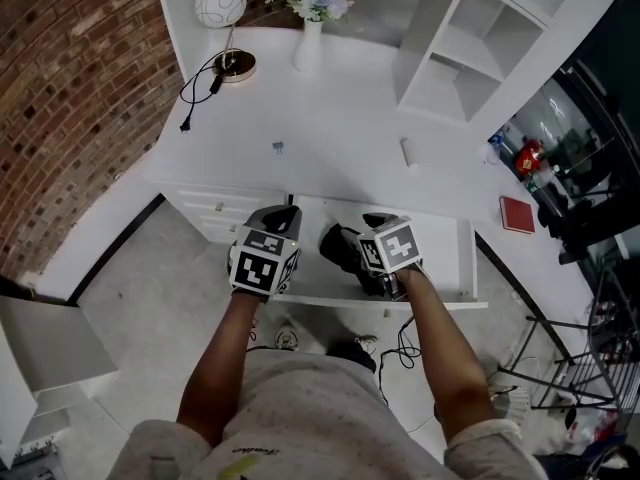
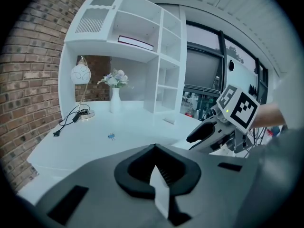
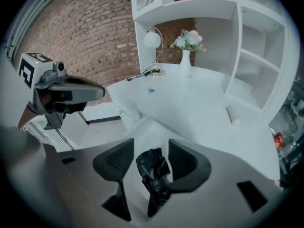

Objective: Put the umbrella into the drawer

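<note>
Wall: we see a red brick wall [image 1: 70, 88] on the left.
Lamp: a white globe lamp on a brass base [image 1: 220, 4], at the back left of the white desk top [image 1: 340, 118].
Cord: a black power cord [image 1: 200, 86], with its plug lying on the top.
Vase: a white vase of pale flowers [image 1: 308, 46], near the lamp.
Small things: we spot a small blue object [image 1: 278, 148] and a short white cylinder [image 1: 407, 152], well apart.
Shelves: a white open shelf unit [image 1: 480, 48] at the right.

The right gripper [image 3: 151, 147] has its jaws wide apart. A black umbrella [image 3: 153, 172] sits between them, down in the white drawer [image 3: 145, 132]. The pads do not squeeze it. The left gripper [image 3: 95, 92] is off to one side. A lamp [image 3: 153, 39] and a vase [image 3: 185, 64] stand on the desk [image 3: 190, 99].
</note>
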Demonstrator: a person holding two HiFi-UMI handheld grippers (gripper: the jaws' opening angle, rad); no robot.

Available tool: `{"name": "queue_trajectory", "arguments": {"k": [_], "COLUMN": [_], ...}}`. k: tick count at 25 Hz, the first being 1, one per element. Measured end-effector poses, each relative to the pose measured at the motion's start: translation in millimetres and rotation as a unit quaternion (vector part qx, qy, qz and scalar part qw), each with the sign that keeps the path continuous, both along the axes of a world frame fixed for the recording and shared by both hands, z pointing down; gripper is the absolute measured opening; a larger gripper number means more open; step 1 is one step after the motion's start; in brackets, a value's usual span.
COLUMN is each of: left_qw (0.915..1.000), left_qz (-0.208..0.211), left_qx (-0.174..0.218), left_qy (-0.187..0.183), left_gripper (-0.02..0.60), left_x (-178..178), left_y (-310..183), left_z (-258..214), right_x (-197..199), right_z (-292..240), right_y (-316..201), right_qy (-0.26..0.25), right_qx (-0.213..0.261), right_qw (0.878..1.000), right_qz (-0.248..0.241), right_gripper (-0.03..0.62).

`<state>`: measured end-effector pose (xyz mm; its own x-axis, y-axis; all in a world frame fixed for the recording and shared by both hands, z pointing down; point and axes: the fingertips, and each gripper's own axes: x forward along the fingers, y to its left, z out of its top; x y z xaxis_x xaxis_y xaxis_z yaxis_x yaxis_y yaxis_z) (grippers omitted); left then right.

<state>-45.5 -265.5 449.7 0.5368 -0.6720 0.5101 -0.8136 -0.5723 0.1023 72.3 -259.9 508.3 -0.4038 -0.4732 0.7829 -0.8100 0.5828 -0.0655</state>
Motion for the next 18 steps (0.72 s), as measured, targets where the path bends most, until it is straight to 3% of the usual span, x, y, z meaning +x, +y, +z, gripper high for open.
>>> {"name": "queue_trajectory", "arguments": {"k": [9, 18], "left_qw": [0.999, 0.9979], "left_qz": [-0.022, -0.029], "left_qx": [0.018, 0.049], "left_qy": [0.035, 0.032], "left_gripper": [-0.005, -0.005], "left_x": [-18, -35], "left_y": [-16, -22], "left_z": [-28, -56], "right_x": [-17, -29], "right_z": [-63, -111], "right_y": [-15, -15], "right_qy": [-0.05, -0.08], "right_qx": [0.075, 0.142], "right_qw": [0.995, 0.984], "right_qz": [0.04, 0.065], "right_gripper": [0.212, 0.164]}}
